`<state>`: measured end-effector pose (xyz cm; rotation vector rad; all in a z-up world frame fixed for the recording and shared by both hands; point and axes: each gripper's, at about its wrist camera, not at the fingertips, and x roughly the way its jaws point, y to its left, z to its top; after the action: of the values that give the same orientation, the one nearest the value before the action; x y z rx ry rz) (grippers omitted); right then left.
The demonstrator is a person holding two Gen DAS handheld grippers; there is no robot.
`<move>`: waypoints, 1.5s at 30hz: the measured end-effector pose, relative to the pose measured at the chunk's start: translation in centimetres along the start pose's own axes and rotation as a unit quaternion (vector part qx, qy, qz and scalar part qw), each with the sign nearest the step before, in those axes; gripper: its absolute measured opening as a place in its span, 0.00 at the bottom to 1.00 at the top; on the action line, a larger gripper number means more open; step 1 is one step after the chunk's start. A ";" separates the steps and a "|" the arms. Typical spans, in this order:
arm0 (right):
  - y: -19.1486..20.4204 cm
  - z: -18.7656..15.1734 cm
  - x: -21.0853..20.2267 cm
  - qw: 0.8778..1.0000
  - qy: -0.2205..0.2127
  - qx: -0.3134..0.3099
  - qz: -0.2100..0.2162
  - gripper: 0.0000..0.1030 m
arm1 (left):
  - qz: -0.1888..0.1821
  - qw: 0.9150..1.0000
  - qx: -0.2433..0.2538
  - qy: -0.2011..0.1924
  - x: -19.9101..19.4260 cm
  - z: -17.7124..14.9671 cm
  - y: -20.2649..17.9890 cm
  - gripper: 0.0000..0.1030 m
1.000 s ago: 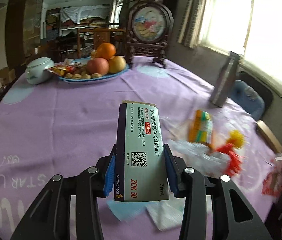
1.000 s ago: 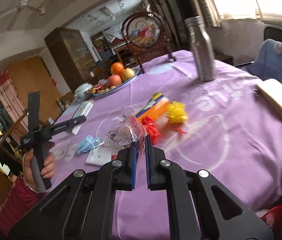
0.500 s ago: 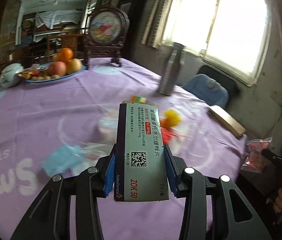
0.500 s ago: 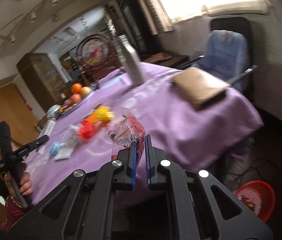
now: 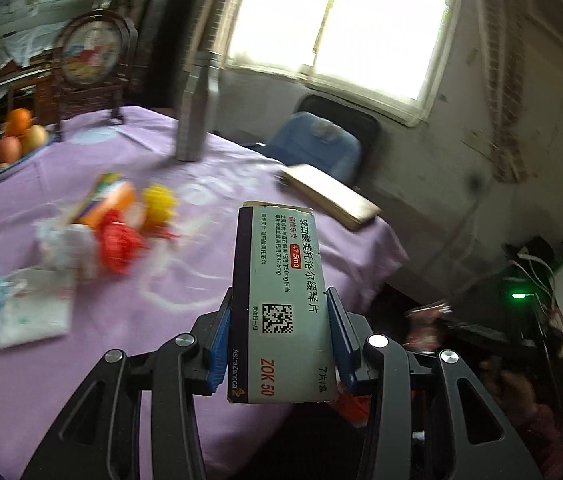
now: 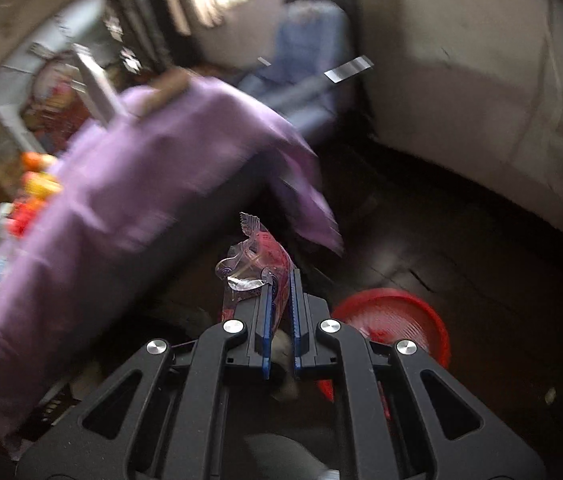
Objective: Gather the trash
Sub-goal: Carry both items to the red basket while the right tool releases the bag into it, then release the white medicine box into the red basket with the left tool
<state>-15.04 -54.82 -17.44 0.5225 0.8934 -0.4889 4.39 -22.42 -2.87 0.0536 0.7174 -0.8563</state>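
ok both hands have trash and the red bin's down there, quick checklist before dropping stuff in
1. Right gripper shut on the red wrapper: ok.
2. Left gripper shut on the medicine box: ok.
3. Red bin in the right wrist view, on the floor: ok.
4. Wrapper directly over the bin's opening: not ok, the bin sits off to the right of the fingers.
5. Bin visible from the left wrist: not ok.
6. Room left in the bin: cannot tell, blurred.
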 end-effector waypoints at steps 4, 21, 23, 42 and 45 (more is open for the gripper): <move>-3.4 -1.7 4.2 0.997 0.051 0.024 -0.045 0.12 | -0.019 0.999 0.025 0.025 2.1 -1.0 -2.9 0.42; -12.5 -3.2 4.0 0.990 0.044 0.124 -0.052 0.51 | -0.101 0.967 0.134 0.194 17.2 -7.5 -15.3 0.42; -12.8 -3.5 3.2 0.990 0.038 0.129 -0.050 0.51 | -0.113 0.958 0.152 0.215 19.6 -8.5 -17.5 0.42; -15.7 -4.2 1.2 0.987 0.022 0.160 -0.021 0.51 | -0.074 0.948 0.189 0.244 26.1 -10.4 -22.9 0.83; -14.9 -4.0 0.8 0.988 0.020 0.149 -0.017 0.51 | -0.065 0.954 0.181 0.231 24.9 -9.5 -22.5 0.84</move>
<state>-25.93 -63.97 -23.44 0.7932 0.8741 -0.6501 -5.89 -51.15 -19.74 0.5551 0.9990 -1.1106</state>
